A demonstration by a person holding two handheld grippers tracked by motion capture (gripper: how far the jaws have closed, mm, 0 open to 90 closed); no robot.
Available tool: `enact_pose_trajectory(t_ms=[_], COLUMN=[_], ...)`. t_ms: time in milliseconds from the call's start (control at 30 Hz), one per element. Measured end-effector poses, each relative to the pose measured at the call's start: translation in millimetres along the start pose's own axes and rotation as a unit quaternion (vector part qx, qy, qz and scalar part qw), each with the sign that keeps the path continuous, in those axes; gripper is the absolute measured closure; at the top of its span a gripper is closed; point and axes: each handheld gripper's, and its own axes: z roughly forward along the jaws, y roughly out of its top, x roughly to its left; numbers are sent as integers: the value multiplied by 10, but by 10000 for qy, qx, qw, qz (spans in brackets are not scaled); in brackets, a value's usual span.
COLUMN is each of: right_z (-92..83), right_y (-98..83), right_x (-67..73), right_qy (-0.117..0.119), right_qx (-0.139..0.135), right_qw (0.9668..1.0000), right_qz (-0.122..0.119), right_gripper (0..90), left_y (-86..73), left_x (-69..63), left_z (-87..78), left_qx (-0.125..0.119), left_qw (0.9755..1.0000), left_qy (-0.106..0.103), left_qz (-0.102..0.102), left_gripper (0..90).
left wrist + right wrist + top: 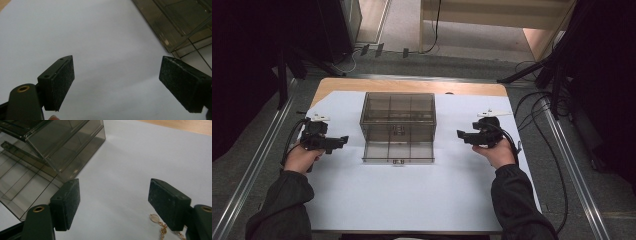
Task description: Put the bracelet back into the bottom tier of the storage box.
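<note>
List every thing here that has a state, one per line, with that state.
Smoky transparent plastic compartment box: lid open, lower tray lying flat towards the person.
Left black two-jaw gripper: jaws open, holding nothing.
Right black two-jaw gripper: jaws open, holding nothing.
Thin gold chain with a ring: loose on the white sheet, ungripped.

High view: dim overall; surroundings left and right fall to near black. The white sheet on the surface [412, 190] is the brightest area, evenly lit, no hard shadows. Frame soft and low in detail; the smoke-tinted plastic organiser box [398, 117] reads dark with faint compartment lines.

Left gripper view: sheet greyish-white with a gentle falloff toward the lower edge. Pads [62, 80] fairly sharp; box corner at upper right slightly soft.

Right gripper view: similar flat light. Box walls carry pale reflections. A gold chain [160, 225] at the bottom edge catches small glints, slightly blurred.
</note>
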Motion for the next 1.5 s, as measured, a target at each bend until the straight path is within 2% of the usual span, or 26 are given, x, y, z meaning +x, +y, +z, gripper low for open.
enact_pose_trajectory(t_ms=[33, 200, 267, 300, 400, 467, 533, 633, 833, 933, 1200, 1467, 1500], right_z=[-1, -10, -12, -22, -44, -66, -80, -94, -120, -140, -150, -118, -92], right_y=[10, 27, 51, 82, 104, 117, 143, 160, 177, 203, 229, 220, 206], right_x=[-3, -9, -19, -38, -61, -78, -99, -116, -143, -148, -188, -274, -288], right_qy=[53, 98, 162, 304, 372, 322, 191, 80, -26, -181, -246, -276, -367], right_qx=[137, 258, 421, 560, 607, 609, 797, 909, 1027, 1209, 1404, 1719, 1864], right_qw=[9999, 9996, 9989, 9979, 9975, 9976, 9966, 9957, 9946, 9920, 9890, 9840, 9806], right_qz=[-57, -64, -136, -68, 31, 11, -100, -148, -130, -321, -386, -386, -489], right_gripper=[335, 377, 412, 423, 429, 429, 413, 404, 406, 411, 387, 341, 336], left_y=[0, 5, 6, 6, 8, 9, 7, 7, 7, 1, -29, -66, -76], left_x=[-9, -27, -37, -50, -57, -58, -56, -57, -68, -65, -56, -71, -68], left_z=[4, 7, 6, 2, -1, -3, -6, -7, -4, -16, -53, -54, -62], left_qx=[6, 7, 12, -10, -37, -44, -33, -38, -27, -66, -88, -128, -120], left_qw=[10000, 10000, 9999, 9999, 9999, 9999, 9998, 9998, 9997, 9997, 9997, 9996, 9996], left_qy=[5, 44, 54, 57, 81, 90, 114, 123, 141, 154, 170, 150, 153], left_qz=[46, 75, 106, 107, 134, 139, 146, 157, 204, 179, 163, 186, 199], left_gripper=[141, 141, 141, 141, 141, 141, 141, 141, 141, 140, 141, 140, 140])
